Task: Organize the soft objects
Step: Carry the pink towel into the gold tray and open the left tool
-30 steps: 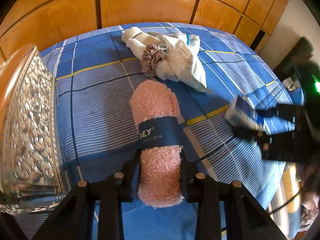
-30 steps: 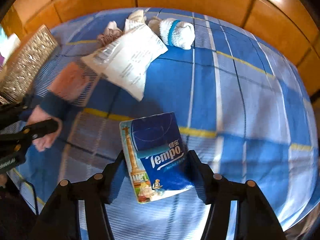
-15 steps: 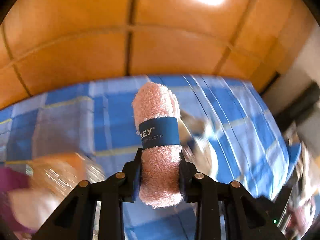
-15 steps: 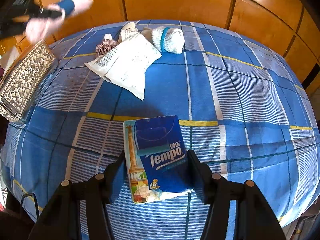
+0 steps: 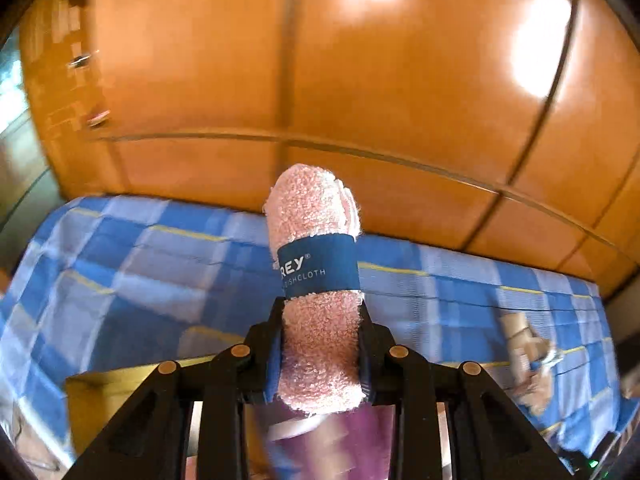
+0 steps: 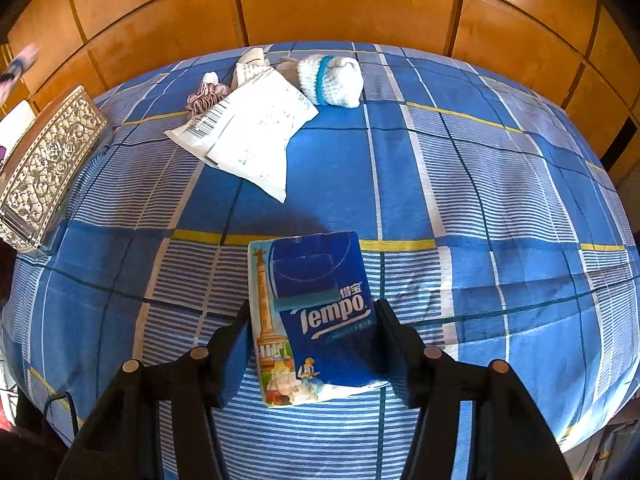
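Observation:
My left gripper [image 5: 320,354] is shut on a rolled pink dishcloth [image 5: 316,280] with a dark blue paper band, held up in the air in front of the wooden wall. A blurred glimpse of that dishcloth [image 6: 18,66] shows at the far left of the right wrist view. My right gripper [image 6: 310,344] holds a blue Tempo tissue pack [image 6: 312,320] between its fingers, just above the blue checked bedspread [image 6: 460,200]. At the far side lie a white plastic packet [image 6: 248,132], a pink scrunchie [image 6: 206,96] and a white knitted roll with a blue band [image 6: 332,80].
An ornate silver box [image 6: 48,168] stands at the left edge of the bed. Wooden panelling [image 6: 340,4] runs behind the bed. In the left wrist view a yellowish box edge [image 5: 120,380] and blurred purple shapes [image 5: 320,440] lie below the fingers.
My left gripper has lifted the pink dishcloth off the bed and swung it up and to the left, beyond the silver box. The right gripper and tissue pack have stayed put.

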`<state>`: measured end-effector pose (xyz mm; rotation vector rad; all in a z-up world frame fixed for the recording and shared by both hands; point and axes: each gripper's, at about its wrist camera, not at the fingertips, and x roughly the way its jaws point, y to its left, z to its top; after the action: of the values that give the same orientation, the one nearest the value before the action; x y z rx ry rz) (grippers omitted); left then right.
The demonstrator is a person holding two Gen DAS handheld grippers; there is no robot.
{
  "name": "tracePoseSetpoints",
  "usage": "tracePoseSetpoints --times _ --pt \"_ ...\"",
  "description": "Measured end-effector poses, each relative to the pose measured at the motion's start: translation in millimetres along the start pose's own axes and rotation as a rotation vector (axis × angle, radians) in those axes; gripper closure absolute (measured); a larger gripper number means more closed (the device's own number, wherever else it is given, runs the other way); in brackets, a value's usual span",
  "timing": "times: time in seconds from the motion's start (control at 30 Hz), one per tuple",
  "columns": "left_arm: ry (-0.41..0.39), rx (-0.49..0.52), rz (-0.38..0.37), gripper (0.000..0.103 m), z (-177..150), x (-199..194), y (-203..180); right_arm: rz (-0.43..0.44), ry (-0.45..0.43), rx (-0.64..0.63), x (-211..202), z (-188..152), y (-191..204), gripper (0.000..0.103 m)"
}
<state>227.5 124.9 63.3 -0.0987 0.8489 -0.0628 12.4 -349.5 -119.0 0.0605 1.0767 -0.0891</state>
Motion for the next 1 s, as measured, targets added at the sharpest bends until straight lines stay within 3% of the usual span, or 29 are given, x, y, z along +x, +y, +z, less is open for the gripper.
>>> tracePoseSetpoints --times 0.23,0.43,0.57,0.7,0.8,0.9,1.0 --pt "-0.027 -0.108 0.025 0.072 -91 -55 91 -0.016 -0.014 -0.003 -1 -2 4 0.044" --pt "0.021 -0.164 0.022 0.072 -177 -71 110 -0.032 -0.011 -0.009 -1 -1 7 0.045" --pt "0.039 -0.226 0.019 0.072 -216 -78 118 -0.043 -0.02 -0.006 -1 -2 8 0.046" --pt "0.03 -0.298 0.058 0.072 -232 -79 134 -0.056 -0.03 0.004 -2 -4 10 0.048" --pt "0.077 -0.353 0.098 0.072 -235 -64 158 -0.072 -0.031 0.016 -3 -5 12 0.048" --pt "0.107 -0.386 0.102 0.071 -227 -45 177 -0.084 -0.027 0.024 -3 -4 13 0.048" --pt "0.121 -0.349 0.112 0.071 -205 -21 188 -0.095 -0.022 0.034 -3 -5 15 0.049"
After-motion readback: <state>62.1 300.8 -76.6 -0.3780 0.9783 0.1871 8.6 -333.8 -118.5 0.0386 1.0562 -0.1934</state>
